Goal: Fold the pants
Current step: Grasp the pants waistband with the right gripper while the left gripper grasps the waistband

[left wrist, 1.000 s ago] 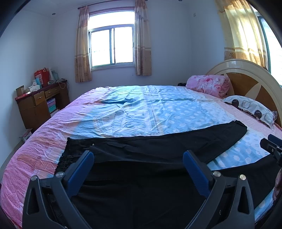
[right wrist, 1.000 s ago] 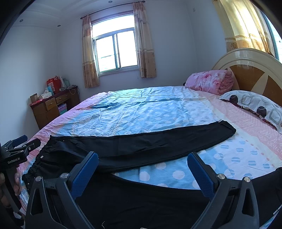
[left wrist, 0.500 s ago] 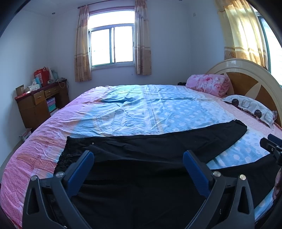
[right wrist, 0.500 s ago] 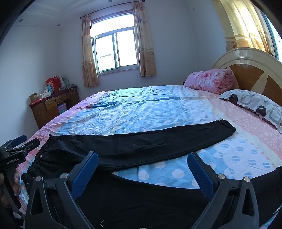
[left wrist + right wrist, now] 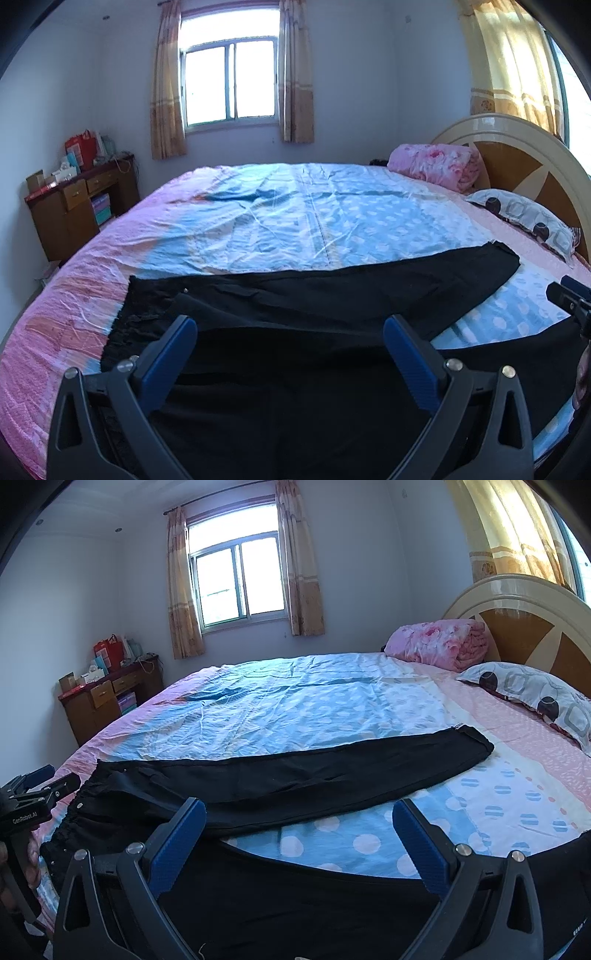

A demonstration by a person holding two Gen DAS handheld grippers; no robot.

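Note:
Black pants (image 5: pixel 332 291) lie spread flat on the bed, waistband at the left, one leg stretched toward the headboard, its cuff (image 5: pixel 476 742) at the right. The other leg (image 5: pixel 295 893) runs along the near edge under both grippers. My left gripper (image 5: pixel 290 332) hovers open above the seat of the pants, nothing between its blue pads. In the right wrist view, my right gripper (image 5: pixel 299 819) hangs open over the gap between the two legs. The left gripper's body (image 5: pixel 26 805), with a hand on it, shows at that view's left edge near the waistband.
The bed (image 5: pixel 295 221) has a pink and blue dotted sheet. A rolled pink quilt (image 5: pixel 436 166) and a patterned pillow (image 5: pixel 524 218) rest by the arched headboard (image 5: pixel 517 155). A wooden desk (image 5: pixel 74 206) with boxes stands by the left wall under a curtained window (image 5: pixel 229 81).

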